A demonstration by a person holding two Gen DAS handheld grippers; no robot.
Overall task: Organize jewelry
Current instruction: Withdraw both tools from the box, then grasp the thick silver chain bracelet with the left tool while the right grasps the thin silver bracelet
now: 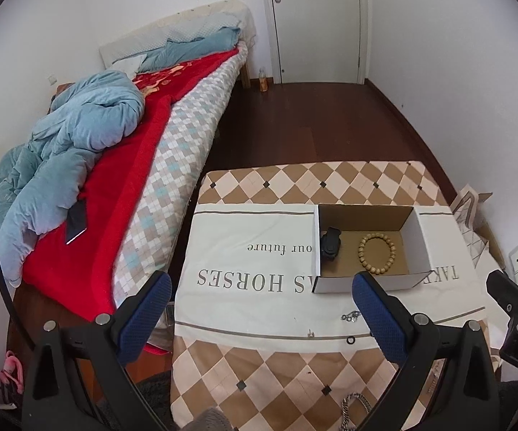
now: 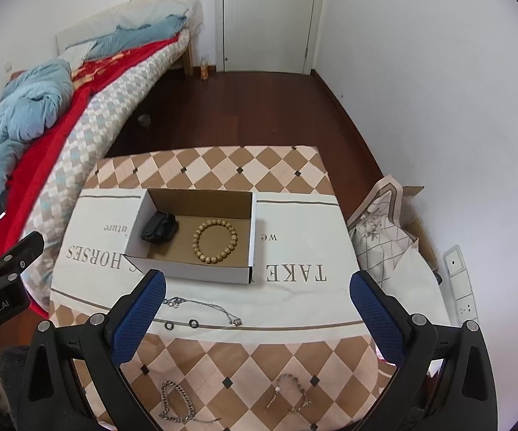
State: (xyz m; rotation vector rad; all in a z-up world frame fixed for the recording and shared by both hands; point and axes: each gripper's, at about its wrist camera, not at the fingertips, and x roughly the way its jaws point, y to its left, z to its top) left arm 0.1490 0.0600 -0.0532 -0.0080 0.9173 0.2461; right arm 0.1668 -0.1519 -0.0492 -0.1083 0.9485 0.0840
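Standing open on the cloth, the box (image 2: 190, 237) served as the collecting place — a bead bracelet (image 2: 215, 240) lay flat inside it, right of a black band (image 2: 159, 230) leaning against its left wall. Nearer than the box, still loose on the cloth, lay a thin necklace (image 2: 205, 309), two rings (image 2: 181, 324) and two chain bracelets (image 2: 176, 404). Both the left gripper (image 1: 260, 318) and right gripper (image 2: 257, 314) hovered with jaws spread wide and empty — probably ready to pick the next piece.
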